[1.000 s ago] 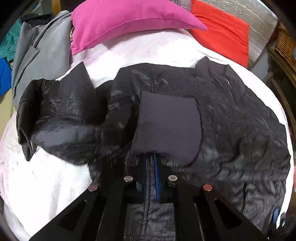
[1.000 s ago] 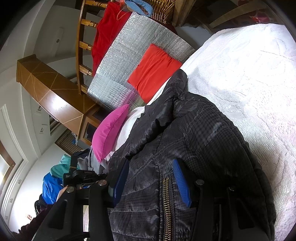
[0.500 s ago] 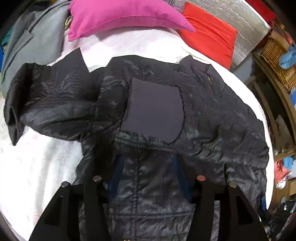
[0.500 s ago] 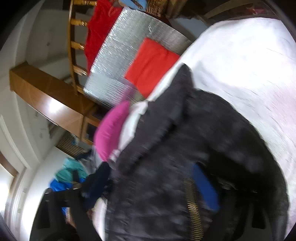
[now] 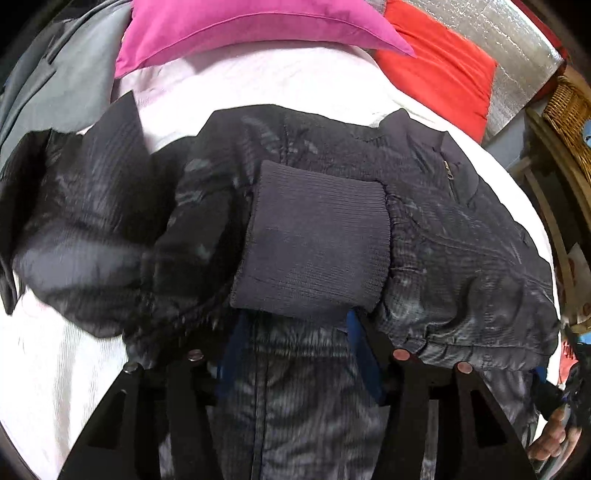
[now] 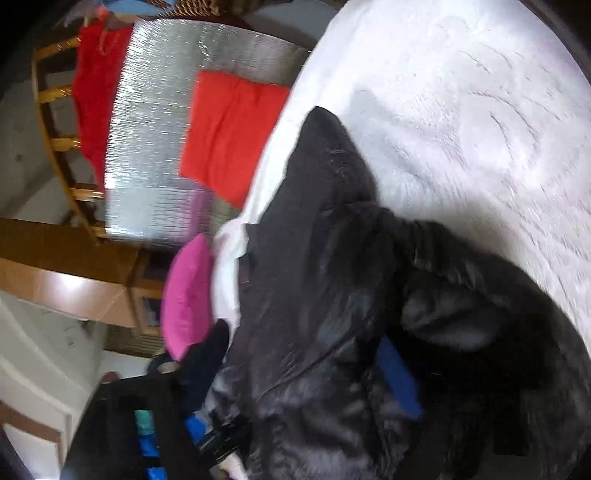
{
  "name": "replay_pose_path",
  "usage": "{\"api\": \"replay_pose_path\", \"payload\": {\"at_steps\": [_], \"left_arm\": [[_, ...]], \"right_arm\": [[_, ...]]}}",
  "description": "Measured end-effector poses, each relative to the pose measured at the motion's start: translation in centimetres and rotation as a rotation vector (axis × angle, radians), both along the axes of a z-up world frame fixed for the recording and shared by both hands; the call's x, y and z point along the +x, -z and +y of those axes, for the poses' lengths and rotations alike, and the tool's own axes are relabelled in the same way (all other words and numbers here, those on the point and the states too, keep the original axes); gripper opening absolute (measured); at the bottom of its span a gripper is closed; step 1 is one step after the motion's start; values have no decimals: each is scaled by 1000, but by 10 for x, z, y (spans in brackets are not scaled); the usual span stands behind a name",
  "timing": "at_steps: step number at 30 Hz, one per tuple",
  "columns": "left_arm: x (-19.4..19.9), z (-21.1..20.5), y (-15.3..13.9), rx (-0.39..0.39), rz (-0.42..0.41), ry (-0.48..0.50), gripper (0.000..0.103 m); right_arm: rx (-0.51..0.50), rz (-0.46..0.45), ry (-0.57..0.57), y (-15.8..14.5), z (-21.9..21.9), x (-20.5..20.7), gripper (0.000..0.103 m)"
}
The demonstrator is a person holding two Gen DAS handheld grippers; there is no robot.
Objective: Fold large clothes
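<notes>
A dark quilted jacket [image 5: 461,266] lies spread on a white bedspread [image 5: 258,81], with one sleeve folded across its body so the ribbed cuff [image 5: 314,251] lies on top in the middle. My left gripper [image 5: 295,354] is open, its blue-padded fingers straddling the jacket fabric just below the cuff. In the right wrist view the jacket [image 6: 325,295] is bunched up close in front of the camera. My right gripper [image 6: 303,398] has jacket fabric between its blue pads [image 6: 399,373]; the view is blurred and its jaw state is unclear.
A pink pillow [image 5: 240,29] and a red cushion [image 5: 443,70] lie at the bed's far end against a silver foil panel [image 6: 155,129]. A grey garment [image 5: 55,85] lies at the far left. A wicker basket [image 5: 569,110] and wooden furniture stand at the right.
My left gripper went from shut to open and has moved closer to the cuff. My right gripper has lifted and swung the jacket's edge, bunching the fabric.
</notes>
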State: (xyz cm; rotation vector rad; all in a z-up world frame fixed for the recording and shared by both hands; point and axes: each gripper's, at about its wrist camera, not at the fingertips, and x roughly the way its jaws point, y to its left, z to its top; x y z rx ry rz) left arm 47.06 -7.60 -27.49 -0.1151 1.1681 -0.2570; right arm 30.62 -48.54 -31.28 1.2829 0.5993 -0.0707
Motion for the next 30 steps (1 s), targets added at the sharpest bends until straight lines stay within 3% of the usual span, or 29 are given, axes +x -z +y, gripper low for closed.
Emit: {"api": "replay_pose_path", "payload": {"at_steps": [1, 2, 6, 9, 12, 14, 22, 24, 27, 30], "left_arm": [[3, -1, 0, 4, -2, -2, 55], [6, -2, 1, 7, -5, -4, 55], [6, -6, 3, 31, -21, 3, 55], [-5, -4, 2, 42, -31, 34, 55], [-20, 2, -4, 24, -37, 50, 55], [-33, 8, -9, -2, -47, 56, 55], [-84, 39, -28, -49, -101, 77, 56], [-93, 56, -33, -51, -113, 73, 60], [-99, 91, -39, -32, -145, 14, 66], [-96, 132, -43, 38, -178, -71, 71]], "right_arm": [[-23, 32, 0, 0, 0, 6, 34], [-66, 81, 6, 1, -1, 13, 33], [-157, 96, 11, 2, 5, 14, 31], [-204, 84, -24, -7, 11, 6, 38], [-203, 39, -24, -18, 18, -14, 56], [-225, -4, -30, -26, 29, -31, 62], [-281, -8, -90, -31, 64, -63, 62], [-279, 8, -99, -27, 69, -69, 62], [-270, 27, -94, -17, 73, -76, 62], [-289, 24, -90, -15, 77, -75, 63]]}}
